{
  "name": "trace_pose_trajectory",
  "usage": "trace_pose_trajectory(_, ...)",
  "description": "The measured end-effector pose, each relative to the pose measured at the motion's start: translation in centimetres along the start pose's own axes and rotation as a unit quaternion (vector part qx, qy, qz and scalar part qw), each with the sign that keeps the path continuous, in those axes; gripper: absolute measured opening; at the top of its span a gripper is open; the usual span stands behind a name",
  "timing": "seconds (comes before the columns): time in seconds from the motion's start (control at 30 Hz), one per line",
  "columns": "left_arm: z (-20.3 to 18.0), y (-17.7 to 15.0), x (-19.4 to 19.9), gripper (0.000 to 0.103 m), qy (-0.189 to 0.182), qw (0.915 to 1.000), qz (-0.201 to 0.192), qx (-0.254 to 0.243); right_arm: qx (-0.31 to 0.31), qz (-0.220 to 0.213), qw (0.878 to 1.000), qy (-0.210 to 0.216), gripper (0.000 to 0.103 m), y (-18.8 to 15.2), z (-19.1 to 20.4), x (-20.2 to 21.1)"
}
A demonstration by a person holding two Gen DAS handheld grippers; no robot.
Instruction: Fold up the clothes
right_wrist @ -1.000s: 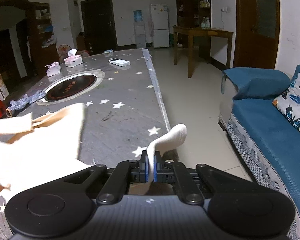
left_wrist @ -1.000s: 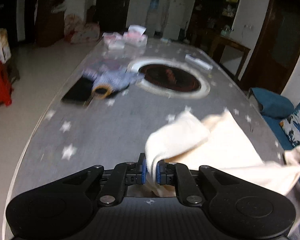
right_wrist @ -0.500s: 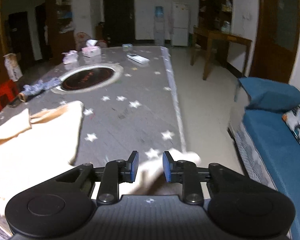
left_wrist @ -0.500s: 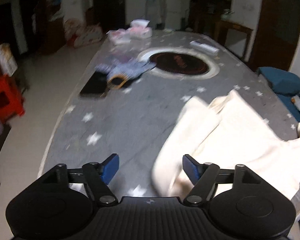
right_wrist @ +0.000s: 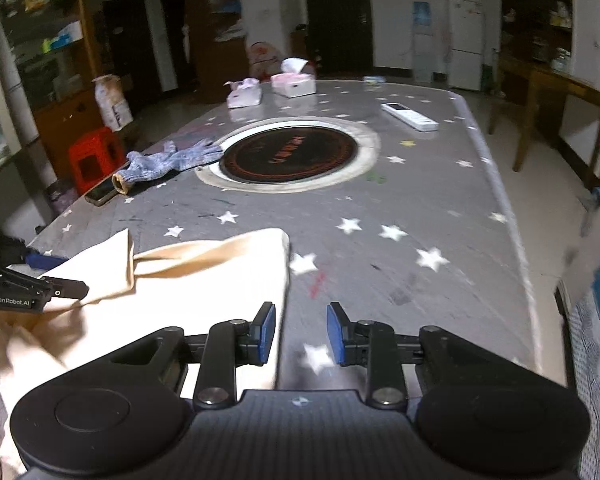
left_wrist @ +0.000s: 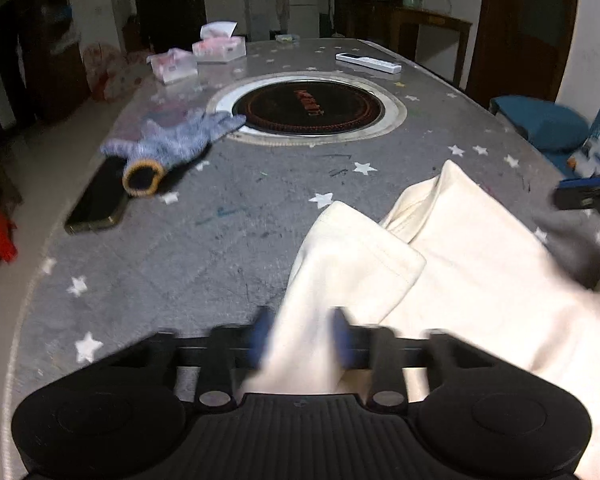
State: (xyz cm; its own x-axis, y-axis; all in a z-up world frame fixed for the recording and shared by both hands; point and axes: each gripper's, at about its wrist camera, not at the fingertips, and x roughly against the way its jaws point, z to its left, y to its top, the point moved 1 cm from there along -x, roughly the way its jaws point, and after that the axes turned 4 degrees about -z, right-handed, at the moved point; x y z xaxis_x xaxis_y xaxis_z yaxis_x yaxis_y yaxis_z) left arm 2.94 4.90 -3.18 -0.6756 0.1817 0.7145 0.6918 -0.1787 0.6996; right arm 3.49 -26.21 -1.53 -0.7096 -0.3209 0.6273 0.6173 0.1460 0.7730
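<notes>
Left tool released astride cream garment, right tool released beside it

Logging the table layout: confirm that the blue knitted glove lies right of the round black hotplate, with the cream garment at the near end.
Wrong side. The blue knitted glove lies left of the round black hotplate, as the right wrist view shows. The cream garment is at the near end.

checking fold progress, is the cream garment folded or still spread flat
Partly folded: the cream garment lies on the table with one flap doubled over the rest, not flat.
</notes>
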Motion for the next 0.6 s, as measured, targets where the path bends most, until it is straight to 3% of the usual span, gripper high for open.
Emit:
trace_pose_trajectory(0.07, 0.9, 0.1, 0.8, 0.01, -0.006, 0.9997, -0.013, 0.02, 0.002, 0.008, 1.0, 0.008, 0.028, 0.5, 0.3, -1.9)
trace_pose_trajectory(0.17, 2.8, 0.2, 2.4, 0.006, 0.007, 0.9978, -0.039, 0.053, 0.003, 0.015, 1.0, 0.015, 0.028, 1.1, 0.7, -4.0)
trace_pose_trajectory(0.4, 8.0, -1.0, 4.2, 0.007, 0.112, 0.9845, -0.041, 0.129, 0.009, 0.027, 0.999, 0.025, 0.028, 2.2, 1.5, -8.4)
trace_pose_trajectory(0.53, 9.4, -1.5, 4.0, 0.014, 0.148, 0.9771, -0.015, 0.152, 0.006, 0.033, 0.999, 0.022, 0.028, 2.5, 1.7, -10.1)
trace_pose_trajectory(0.6, 8.9, -1.0, 4.1, 0.036, 0.16, 0.9774, -0.019, 0.137, 0.002, 0.034, 0.999, 0.022, 0.025, 2.3, 1.7, -10.4)
